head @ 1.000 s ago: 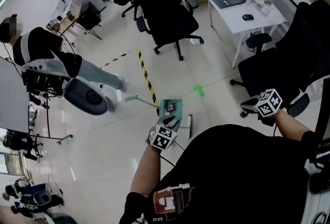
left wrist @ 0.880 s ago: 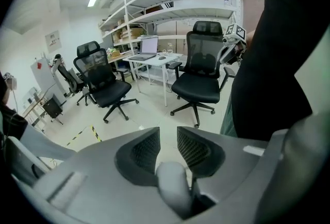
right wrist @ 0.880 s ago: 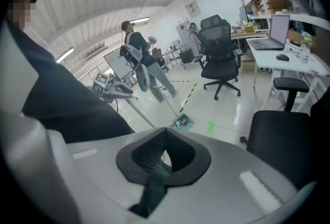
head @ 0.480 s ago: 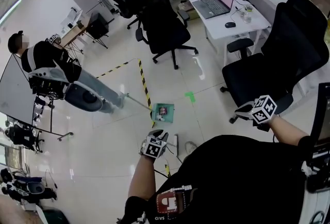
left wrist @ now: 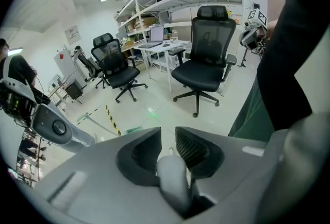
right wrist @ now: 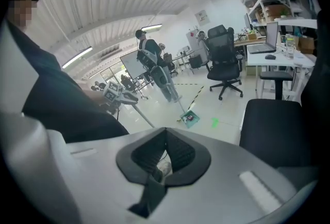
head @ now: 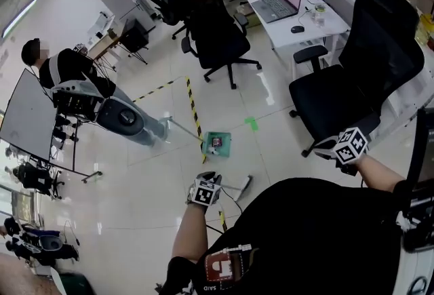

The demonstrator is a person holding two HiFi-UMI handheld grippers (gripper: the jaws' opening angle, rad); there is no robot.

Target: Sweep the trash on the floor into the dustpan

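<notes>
The green dustpan (head: 221, 148) lies on the pale floor with a small dark and red piece of trash (head: 216, 142) inside; its long handle (head: 182, 128) points up-left. It also shows far off as the dustpan (right wrist: 190, 118) in the right gripper view. My left gripper (head: 214, 181) hovers a little short of it, shut on a pale broom handle (left wrist: 172, 187) that sticks out as a light rod (head: 237, 186) to the right. In its own view the left gripper (left wrist: 167, 138) has its jaws close either side of that handle. My right gripper (head: 332, 146) is off to the right beside a chair; this right gripper (right wrist: 166, 133) has its tips touching.
A black office chair (head: 356, 63) stands right beside my right gripper, another chair (head: 217, 36) farther back. A white desk (head: 306, 21) carries a laptop. Yellow-black floor tape (head: 194, 114) and a green mark (head: 251, 123) run near the dustpan. A person with equipment (head: 81, 93) stands at left.
My left gripper has drawn back from the dustpan toward my body, taking the handle with it. The right gripper stayed beside the chair. The person at left shifted slightly.
</notes>
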